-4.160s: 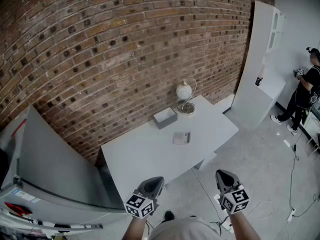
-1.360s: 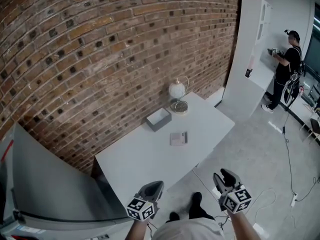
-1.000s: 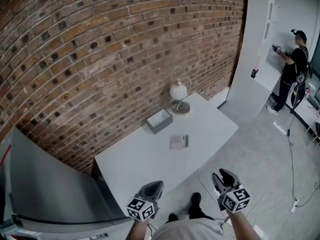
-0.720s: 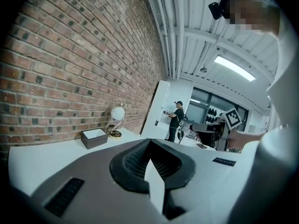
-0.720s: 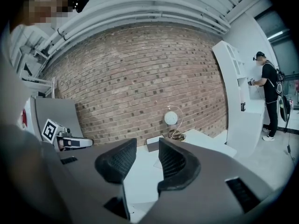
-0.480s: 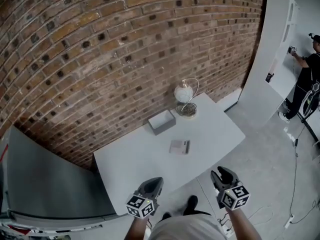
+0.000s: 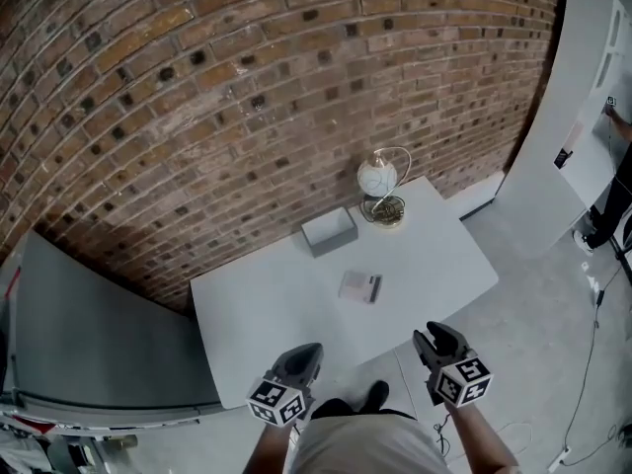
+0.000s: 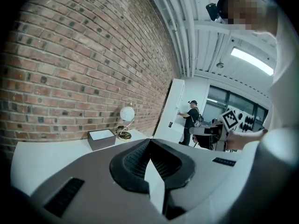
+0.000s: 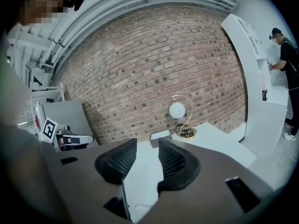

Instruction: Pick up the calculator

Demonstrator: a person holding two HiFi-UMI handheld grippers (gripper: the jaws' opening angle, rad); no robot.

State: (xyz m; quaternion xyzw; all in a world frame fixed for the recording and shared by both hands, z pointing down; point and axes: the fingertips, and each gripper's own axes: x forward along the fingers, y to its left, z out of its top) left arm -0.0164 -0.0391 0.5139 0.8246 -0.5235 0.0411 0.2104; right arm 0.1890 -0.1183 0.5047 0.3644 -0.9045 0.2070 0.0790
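Observation:
The calculator [image 7: 358,287], a small flat grey slab, lies near the middle of the white table [image 7: 267,304]. Both grippers hover at the table's front edge, short of the calculator. My left gripper [image 7: 304,352] is to the calculator's lower left, its jaw tips meeting with nothing held [image 8: 149,141]. To the lower right, my right gripper [image 7: 433,339] has its jaws apart and empty [image 9: 147,146]. The jaws hide the calculator in both gripper views.
A grey box [image 7: 329,230] and a globe-shaped lamp [image 7: 379,178] stand at the table's back, by the brick wall [image 7: 247,87]. A grey panel [image 7: 99,334] leans at the left. A white cabinet [image 7: 578,107] stands at the right, with a person [image 9: 286,55] beside it.
Both grippers have come closer to the table's front edge, and the table now sits nearer and more centred in the head view. Neither gripper's jaws have changed.

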